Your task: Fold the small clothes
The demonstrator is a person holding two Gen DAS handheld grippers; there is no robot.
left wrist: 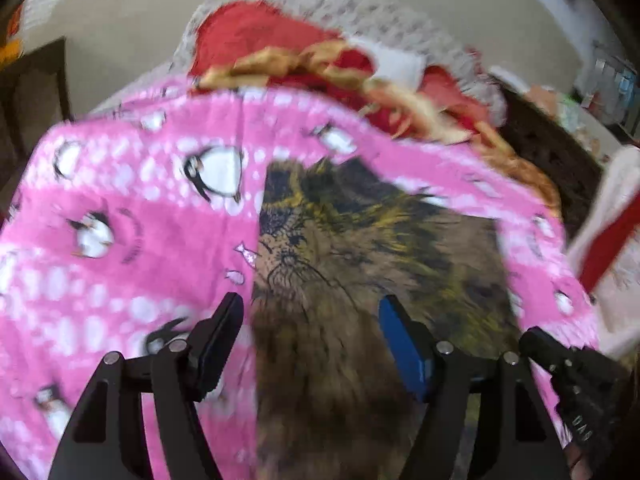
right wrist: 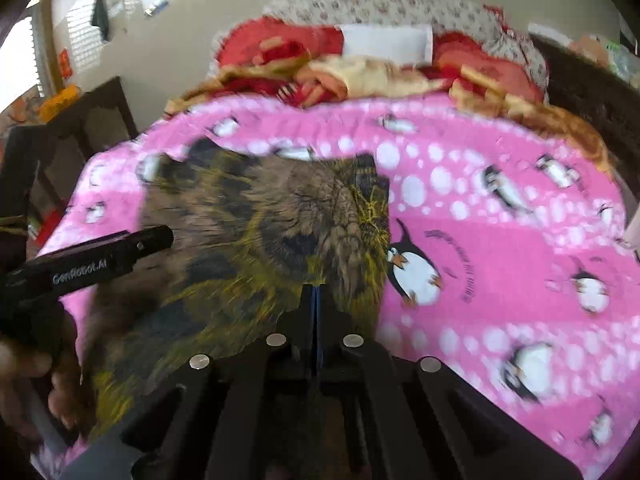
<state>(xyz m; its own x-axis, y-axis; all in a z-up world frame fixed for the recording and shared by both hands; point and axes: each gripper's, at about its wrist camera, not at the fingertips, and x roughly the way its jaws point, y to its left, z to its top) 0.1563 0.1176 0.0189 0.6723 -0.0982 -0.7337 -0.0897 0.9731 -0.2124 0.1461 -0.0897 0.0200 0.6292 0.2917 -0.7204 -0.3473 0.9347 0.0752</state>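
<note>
A small brown and yellow garment with a furry animal print [left wrist: 360, 264] lies on a pink penguin blanket [left wrist: 132, 216]. My left gripper [left wrist: 312, 316] is open, its jaws wide apart just above the garment's near part. In the right wrist view the garment [right wrist: 256, 232] lies left of centre on the blanket [right wrist: 500, 216]. My right gripper [right wrist: 315, 300] is shut on the garment's near edge. The left gripper's body [right wrist: 92, 260] shows at the left, held by a hand.
A heap of red and gold bedding [right wrist: 360, 64] and a floral cover [right wrist: 384, 0] lie beyond the blanket. Dark wooden furniture [right wrist: 96, 120] stands at the left, a dark bed frame [left wrist: 552, 152] at the right.
</note>
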